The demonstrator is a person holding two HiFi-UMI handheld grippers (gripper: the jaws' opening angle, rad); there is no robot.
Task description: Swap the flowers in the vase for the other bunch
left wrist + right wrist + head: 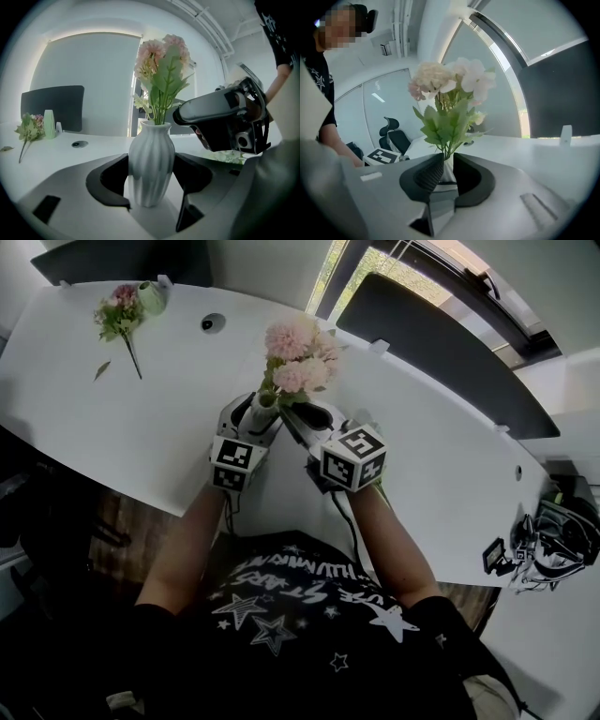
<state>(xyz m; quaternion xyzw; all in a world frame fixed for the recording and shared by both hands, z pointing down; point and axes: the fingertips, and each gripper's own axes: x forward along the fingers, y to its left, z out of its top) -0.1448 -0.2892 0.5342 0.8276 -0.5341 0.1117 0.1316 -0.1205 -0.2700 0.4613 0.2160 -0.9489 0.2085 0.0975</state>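
Gripping from both sides, the left gripper (152, 180) is clamped on the white vase (151, 154), near the front edge of the table (178, 418). The pink flowers (450, 86) are stood in the vase. Their stems (448, 151) are kept between the jaws of the right gripper (448, 165), which are set a little apart and look loose. If leaves are snagged when that gripper is pulled back, the flowers could be dragged out or the vase tipped.

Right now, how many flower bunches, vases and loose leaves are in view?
Flower bunches: 2 (pink bunch in the vase; other bunch lying flat on the table)
Vases: 1
Loose leaves: 1 (leaf)
Total: 4
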